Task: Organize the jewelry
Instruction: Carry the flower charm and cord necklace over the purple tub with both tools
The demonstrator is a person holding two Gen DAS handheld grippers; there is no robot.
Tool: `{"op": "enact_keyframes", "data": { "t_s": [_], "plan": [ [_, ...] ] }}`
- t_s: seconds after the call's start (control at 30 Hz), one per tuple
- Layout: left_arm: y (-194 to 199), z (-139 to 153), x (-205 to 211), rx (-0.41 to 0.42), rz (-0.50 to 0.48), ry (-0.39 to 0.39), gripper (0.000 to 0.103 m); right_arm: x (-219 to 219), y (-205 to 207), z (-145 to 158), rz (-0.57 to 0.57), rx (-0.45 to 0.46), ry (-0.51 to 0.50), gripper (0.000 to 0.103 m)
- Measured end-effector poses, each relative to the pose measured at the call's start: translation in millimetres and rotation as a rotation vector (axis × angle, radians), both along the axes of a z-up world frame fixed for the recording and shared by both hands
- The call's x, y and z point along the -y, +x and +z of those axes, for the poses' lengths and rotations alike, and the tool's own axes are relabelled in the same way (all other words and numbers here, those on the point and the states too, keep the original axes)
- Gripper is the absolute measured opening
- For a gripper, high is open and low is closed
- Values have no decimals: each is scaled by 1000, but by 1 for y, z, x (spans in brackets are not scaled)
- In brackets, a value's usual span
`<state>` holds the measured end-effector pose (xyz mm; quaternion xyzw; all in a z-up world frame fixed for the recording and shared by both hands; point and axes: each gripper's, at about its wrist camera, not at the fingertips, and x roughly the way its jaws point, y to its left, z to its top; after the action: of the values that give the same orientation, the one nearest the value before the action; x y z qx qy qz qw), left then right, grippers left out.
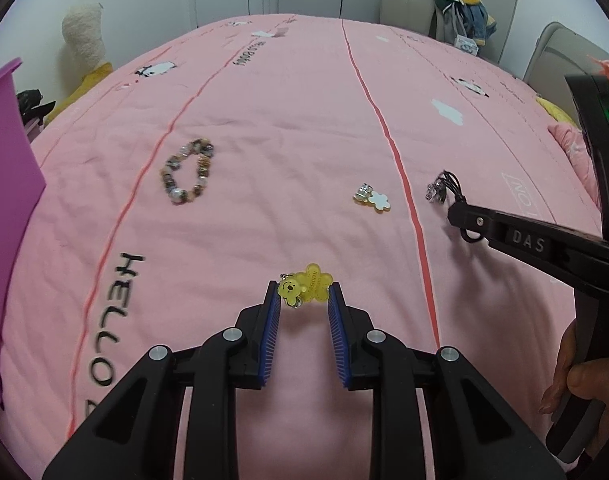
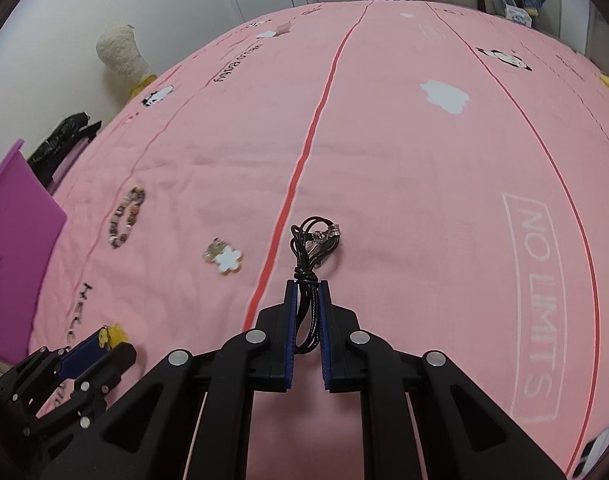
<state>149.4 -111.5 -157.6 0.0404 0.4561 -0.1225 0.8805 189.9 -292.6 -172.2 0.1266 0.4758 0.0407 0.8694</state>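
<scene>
Pink bedspread, left tongs pinching yellow bear charm, right tongs clamping black cord necklace, pendant perhaps silver.

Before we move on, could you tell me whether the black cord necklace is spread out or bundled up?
Bundled. The black cord necklace is looped and knotted into a small coil, pinched between the right gripper pads.

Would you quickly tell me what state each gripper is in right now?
Left gripper: closed on the yellow bear charm.
Right gripper: closed on the black cord necklace.
</scene>
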Motion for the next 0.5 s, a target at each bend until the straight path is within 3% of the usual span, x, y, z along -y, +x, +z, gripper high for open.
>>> {"op": "enact_keyframes", "data": {
  "t_s": [0.5],
  "plan": [
    [-45, 77, -80, 72, 29, -48, 24, -45, -82, 59, -35, 42, 69, 10]
  ]
}}
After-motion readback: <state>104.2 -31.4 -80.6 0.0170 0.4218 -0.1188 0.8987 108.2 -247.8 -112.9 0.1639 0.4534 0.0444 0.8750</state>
